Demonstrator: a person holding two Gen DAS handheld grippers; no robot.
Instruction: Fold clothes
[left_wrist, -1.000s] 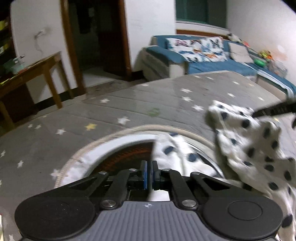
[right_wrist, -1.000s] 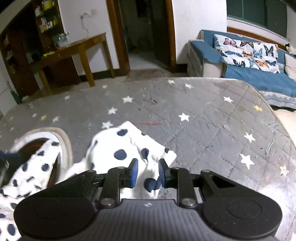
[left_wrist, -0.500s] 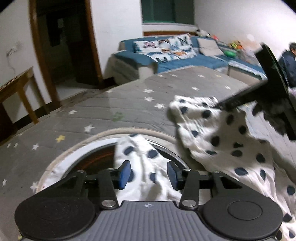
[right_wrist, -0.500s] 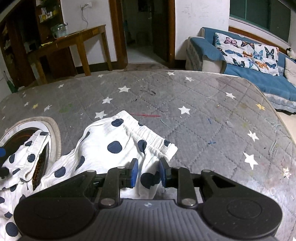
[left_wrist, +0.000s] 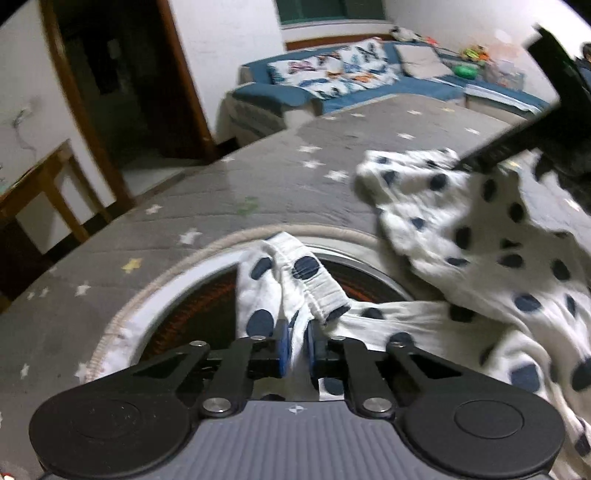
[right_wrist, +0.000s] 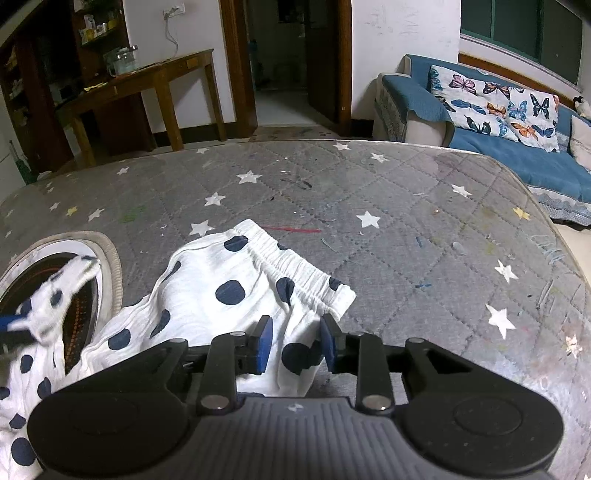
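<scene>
Two grippers are set on one polka-dot garment (right_wrist: 221, 295), strung leftward across the starred mattress (right_wrist: 406, 221): the left gripper (left_wrist: 295, 349) is pinched onto its waistband over the round opening (left_wrist: 177, 295), while the right gripper (right_wrist: 295, 345), jaws parted, straddles the opposite end, which is seen lying flat.

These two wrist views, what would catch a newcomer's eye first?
The white polka-dot garment sprawled over the grey star-print mattress, one end draped into a round hole at the left. The left claw is pinched shut on that end, while the right claw stands open over the waistband. Behind, a blue sofa with a butterfly cushion.
</scene>
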